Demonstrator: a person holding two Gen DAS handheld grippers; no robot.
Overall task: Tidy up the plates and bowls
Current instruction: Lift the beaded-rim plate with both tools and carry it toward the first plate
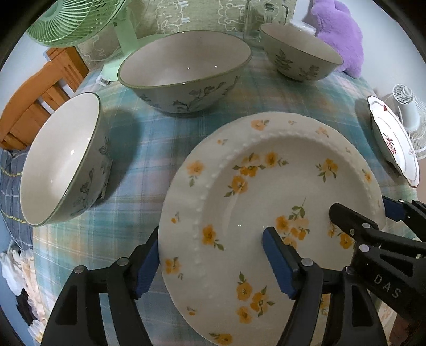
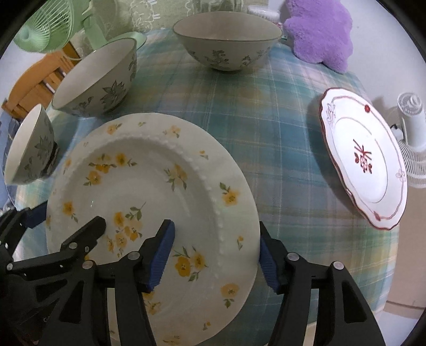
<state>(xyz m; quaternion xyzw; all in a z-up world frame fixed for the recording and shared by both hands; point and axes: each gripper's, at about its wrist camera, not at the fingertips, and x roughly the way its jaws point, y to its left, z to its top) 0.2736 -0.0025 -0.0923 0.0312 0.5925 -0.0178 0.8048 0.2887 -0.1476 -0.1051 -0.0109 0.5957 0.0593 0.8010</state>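
A white plate with yellow flowers [image 1: 255, 202] lies on the plaid tablecloth. My left gripper [image 1: 213, 263] straddles its left rim, one blue pad outside, one over the plate's well; the jaws stand apart around the rim. My right gripper [image 2: 215, 258] straddles the right rim of the same plate [image 2: 149, 191] the same way. Whether the pads press the rim I cannot tell. Three green-rimmed floral bowls stand behind: a large one [image 1: 186, 69], one at left [image 1: 64, 159], one at far right [image 1: 300, 50]. A red-trimmed plate [image 2: 364, 159] lies at right.
A green fan [image 1: 72, 21] and a wooden chair [image 1: 40, 90] stand at the back left. A purple plush [image 2: 319, 32] and a glass jar [image 1: 263, 18] sit at the back. A white fan [image 2: 412, 133] stands beyond the table's right edge.
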